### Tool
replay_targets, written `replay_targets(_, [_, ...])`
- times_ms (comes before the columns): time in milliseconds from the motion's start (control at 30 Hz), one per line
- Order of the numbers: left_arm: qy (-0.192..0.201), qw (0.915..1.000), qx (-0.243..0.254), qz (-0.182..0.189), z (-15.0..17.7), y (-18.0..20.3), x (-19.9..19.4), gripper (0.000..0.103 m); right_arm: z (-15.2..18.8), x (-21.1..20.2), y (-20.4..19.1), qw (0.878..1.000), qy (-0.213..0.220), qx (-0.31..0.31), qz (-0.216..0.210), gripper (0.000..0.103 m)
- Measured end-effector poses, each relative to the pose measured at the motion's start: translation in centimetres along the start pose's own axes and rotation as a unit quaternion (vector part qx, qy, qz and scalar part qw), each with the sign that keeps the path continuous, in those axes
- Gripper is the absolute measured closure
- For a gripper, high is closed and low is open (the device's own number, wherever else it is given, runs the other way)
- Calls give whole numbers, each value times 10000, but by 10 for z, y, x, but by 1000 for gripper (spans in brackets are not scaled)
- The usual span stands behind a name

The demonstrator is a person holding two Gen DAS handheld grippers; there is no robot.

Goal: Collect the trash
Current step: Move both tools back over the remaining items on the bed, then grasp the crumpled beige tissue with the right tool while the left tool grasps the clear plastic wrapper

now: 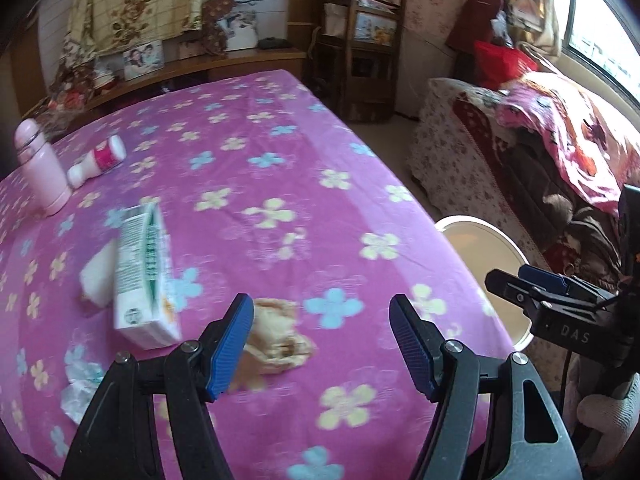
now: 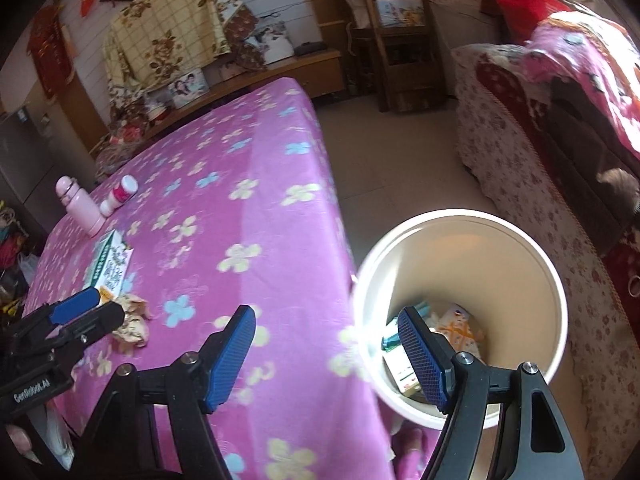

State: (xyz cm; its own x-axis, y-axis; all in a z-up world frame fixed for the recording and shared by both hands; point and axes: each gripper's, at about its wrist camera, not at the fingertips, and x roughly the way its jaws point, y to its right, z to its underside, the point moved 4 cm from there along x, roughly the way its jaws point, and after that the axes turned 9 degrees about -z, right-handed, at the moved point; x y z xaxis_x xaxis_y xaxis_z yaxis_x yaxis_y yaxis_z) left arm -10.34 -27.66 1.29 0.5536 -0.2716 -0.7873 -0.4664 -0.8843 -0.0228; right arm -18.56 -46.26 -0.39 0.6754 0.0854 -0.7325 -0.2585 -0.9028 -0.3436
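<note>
A crumpled brownish paper (image 1: 280, 338) lies on the pink flowered tablecloth (image 1: 280, 168), just past the left finger of my left gripper (image 1: 322, 340). That gripper is open with nothing between its pads. Left of the paper lie a white-and-green carton (image 1: 144, 276), a white tissue wad (image 1: 98, 276) and a crumpled tissue (image 1: 80, 384). My right gripper (image 2: 328, 354) hangs open and empty over the table's edge, and its right finger stands in front of the white bin (image 2: 480, 256). Several packets (image 2: 456, 328) lie inside the bin. The crumpled paper (image 2: 132, 320) sits by the left gripper (image 2: 109, 302).
A pink flask (image 1: 40, 168) stands at the table's far left beside a small white-and-pink bottle (image 1: 96, 160) lying on its side. A floral-covered sofa (image 2: 520, 140) runs along the right, close to the bin. Wooden chairs (image 2: 400, 40) stand at the back. A pink slipper (image 2: 408, 448) is below.
</note>
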Motion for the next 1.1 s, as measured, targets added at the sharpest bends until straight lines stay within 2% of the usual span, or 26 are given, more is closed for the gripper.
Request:
replay_targets(233, [-50,9984,-457,-321,5,-74,-12,32,3,28,-57,9979,-275,-385,-443,26])
replay_targets(367, [-144,9965,-673,-475,13,-115,-21,32,10,44,-92,9935,-495,-588,-835,26])
replay_targets(633, [-429,9900,-1225,-556,44,-183,-27,32,18,72,-155,9820,-773,-1143,-1290,26])
replay_targets(933, [-737,9853,-1457,-498,76,-195,0,31,24,97,-177,9774,-956,-1414,-1251,26])
replay_targets(1100, [-653,9854,-1507,-454,82,-191,12,31,26,108,-182,9768,-953,-1565,-1110,26])
